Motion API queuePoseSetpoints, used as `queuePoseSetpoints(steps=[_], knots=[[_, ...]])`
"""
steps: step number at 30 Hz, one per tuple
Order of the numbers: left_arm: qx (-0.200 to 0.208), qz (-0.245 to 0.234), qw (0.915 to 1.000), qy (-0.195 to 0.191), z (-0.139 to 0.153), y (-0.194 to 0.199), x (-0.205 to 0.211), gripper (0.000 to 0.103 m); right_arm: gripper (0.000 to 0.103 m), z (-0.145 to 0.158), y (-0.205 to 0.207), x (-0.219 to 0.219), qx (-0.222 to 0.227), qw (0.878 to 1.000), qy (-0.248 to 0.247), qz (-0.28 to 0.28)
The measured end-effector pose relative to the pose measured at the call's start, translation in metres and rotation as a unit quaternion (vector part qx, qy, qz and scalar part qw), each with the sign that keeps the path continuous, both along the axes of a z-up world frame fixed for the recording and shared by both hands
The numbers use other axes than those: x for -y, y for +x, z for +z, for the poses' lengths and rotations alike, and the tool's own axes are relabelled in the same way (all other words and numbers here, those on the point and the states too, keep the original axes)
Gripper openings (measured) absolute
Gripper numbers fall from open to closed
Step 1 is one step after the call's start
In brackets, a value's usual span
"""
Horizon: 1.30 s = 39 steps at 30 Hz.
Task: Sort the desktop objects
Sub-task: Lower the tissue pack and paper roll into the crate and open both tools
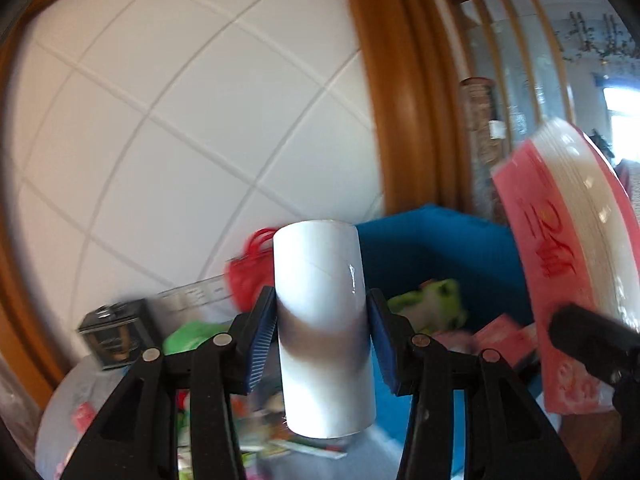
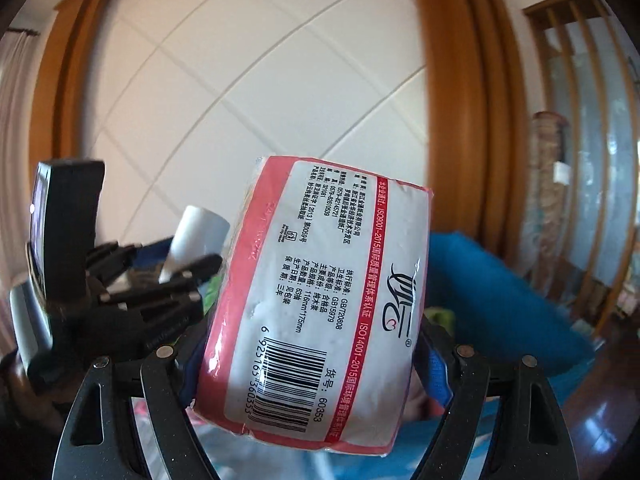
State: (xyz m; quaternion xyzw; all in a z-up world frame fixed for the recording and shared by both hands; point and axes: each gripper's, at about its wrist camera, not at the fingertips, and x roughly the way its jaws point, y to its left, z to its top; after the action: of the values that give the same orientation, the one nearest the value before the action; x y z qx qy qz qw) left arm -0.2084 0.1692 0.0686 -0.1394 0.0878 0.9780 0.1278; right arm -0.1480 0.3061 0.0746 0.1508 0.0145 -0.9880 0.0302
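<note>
A big blue box was seen behind both tools, with a green soft toy and some pink things lying inside it. In front of the box, a pink and white tissue pack was held up in the air. It was squeezed at its lower part between the jaws of the right gripper, and its label with the bar code was turned to the camera. A white tube was held up just beside it. The tube was pinched around its middle by the left gripper and was kept nearly upright.

The step in hand was judged to be the carrying of two things to the box at once. Next, each thing would need to be brought over the open box and lowered in. Then the jaws would need to be opened so the things could be dropped.
</note>
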Motion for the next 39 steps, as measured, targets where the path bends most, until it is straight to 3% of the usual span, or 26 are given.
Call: queuePoseSetpoints(steps=[6,12,22,23,25,26,39], knots=[[0.007,-0.03,0.9993,-0.023,0.01,-0.026,-0.083,0.045,0.083,0.015,-0.025,-0.08,0.002,0.998,-0.003,-0.055],[0.011,-0.035,0.9987,-0.036,0.008,-0.048,-0.118,0.045,0.084,0.0,-0.074,-0.136,0.047,0.994,-0.033,-0.093],[0.013,-0.038,0.9976,-0.057,0.005,-0.069,-0.138,0.045,0.085,-0.02,-0.11,-0.177,0.074,0.99,-0.037,-0.117],[0.014,-0.035,0.9976,-0.058,0.005,-0.07,-0.141,0.049,0.087,-0.022,-0.113,-0.179,0.078,0.989,-0.038,-0.119],[0.014,-0.028,0.9981,-0.054,0.005,-0.073,-0.139,0.057,0.102,-0.025,-0.119,-0.186,0.085,0.988,-0.038,-0.12],[0.011,-0.026,0.9982,-0.052,0.006,-0.073,-0.14,0.06,0.103,-0.025,-0.12,-0.188,0.081,0.988,-0.034,-0.123],[0.008,-0.005,0.9989,-0.045,0.004,-0.055,-0.117,0.062,0.103,-0.014,-0.104,-0.176,0.052,0.991,-0.026,-0.119]])
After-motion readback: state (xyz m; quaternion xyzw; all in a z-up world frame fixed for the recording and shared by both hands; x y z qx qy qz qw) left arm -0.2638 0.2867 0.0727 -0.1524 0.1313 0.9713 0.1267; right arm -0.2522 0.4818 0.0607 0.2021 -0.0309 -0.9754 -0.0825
